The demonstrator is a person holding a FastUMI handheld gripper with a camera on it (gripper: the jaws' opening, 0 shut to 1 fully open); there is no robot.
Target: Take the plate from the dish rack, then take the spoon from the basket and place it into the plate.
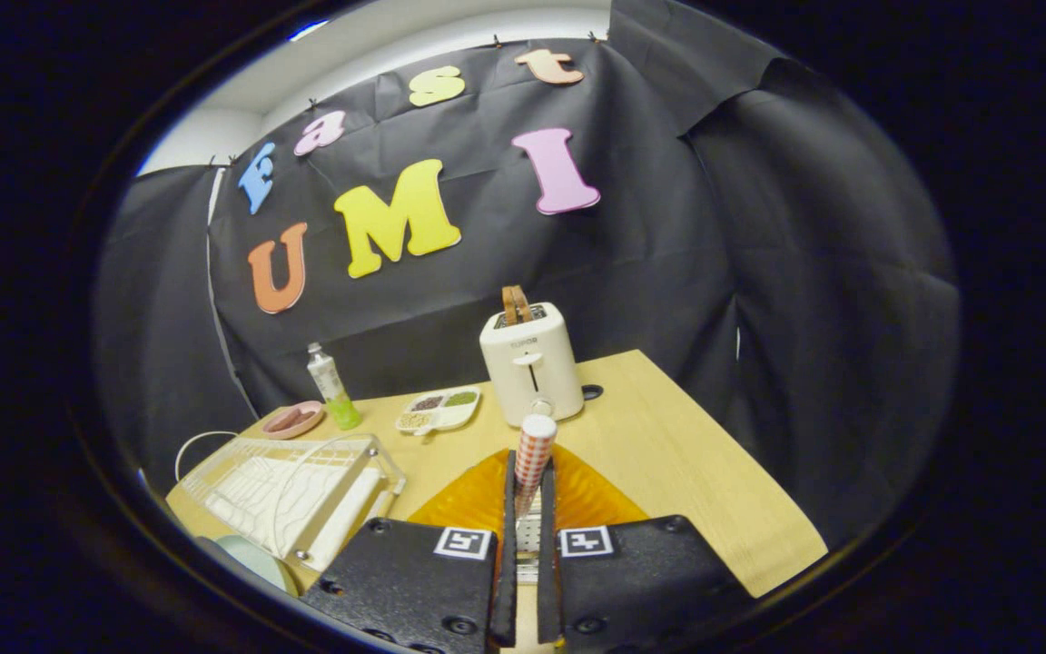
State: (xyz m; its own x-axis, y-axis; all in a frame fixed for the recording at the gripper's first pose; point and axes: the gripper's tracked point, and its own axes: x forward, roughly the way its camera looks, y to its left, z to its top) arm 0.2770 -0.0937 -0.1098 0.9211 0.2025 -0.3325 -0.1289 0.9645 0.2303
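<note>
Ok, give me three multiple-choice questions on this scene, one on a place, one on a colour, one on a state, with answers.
1. Where is the orange plate?
A. under the tool
B. in the dish rack
C. on the toaster

2. What colour is the toaster?
A. red
B. cream white
C. blue

3. What is the tool doing?
A. open, holding nothing
B. shut on a bottle
C. shut on the checked spoon handle

Answers: 1 A, the plate lies on the table beneath the fingers; 2 B, its body is pale cream; 3 C, both fingers press the handle.
</note>
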